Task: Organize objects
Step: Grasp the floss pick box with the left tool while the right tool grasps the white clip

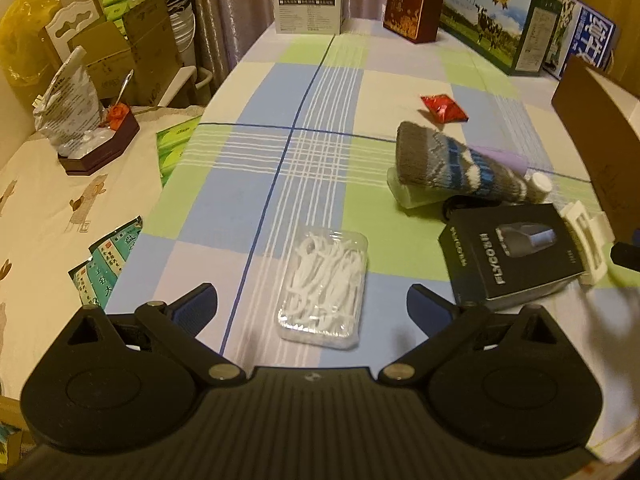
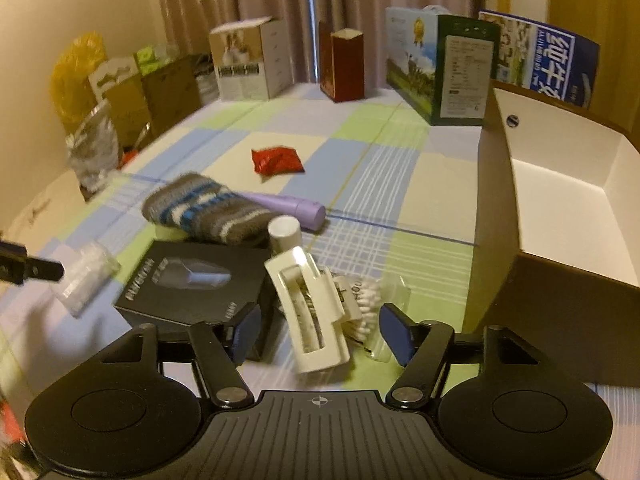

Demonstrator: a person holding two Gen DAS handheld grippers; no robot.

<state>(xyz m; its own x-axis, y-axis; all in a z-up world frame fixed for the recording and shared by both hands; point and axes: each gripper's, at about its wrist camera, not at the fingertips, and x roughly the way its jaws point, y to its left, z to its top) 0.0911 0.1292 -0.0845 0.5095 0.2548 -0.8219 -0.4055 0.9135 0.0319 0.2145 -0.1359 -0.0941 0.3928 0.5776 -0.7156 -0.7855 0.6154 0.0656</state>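
We have two targets lined up. The clear box of floss picks (image 1: pixel 323 289) lies flat on the checked cloth (image 1: pixel 280 184) at twelve o'clock from our left gripper (image 1: pixel 312 304), whose jaws stand wide apart with the box between them but not touched. The white hair clip (image 2: pixel 310 312) lies at twelve o'clock from our right gripper (image 2: pixel 318 330), propped against the black box (image 2: pixel 192 284) at its ten o'clock and a packet of cotton swabs (image 2: pixel 368 304) at its two; these jaws are partly open and flank the clip without pressing it. Further out lie the striped sock (image 2: pixel 204 210), the purple tube (image 2: pixel 292 208) and the red packet (image 2: pixel 276 161). The open carton (image 2: pixel 568 196) waits at our two o'clock. We judge this the approach step: next we must settle lower and close squarely on each piece
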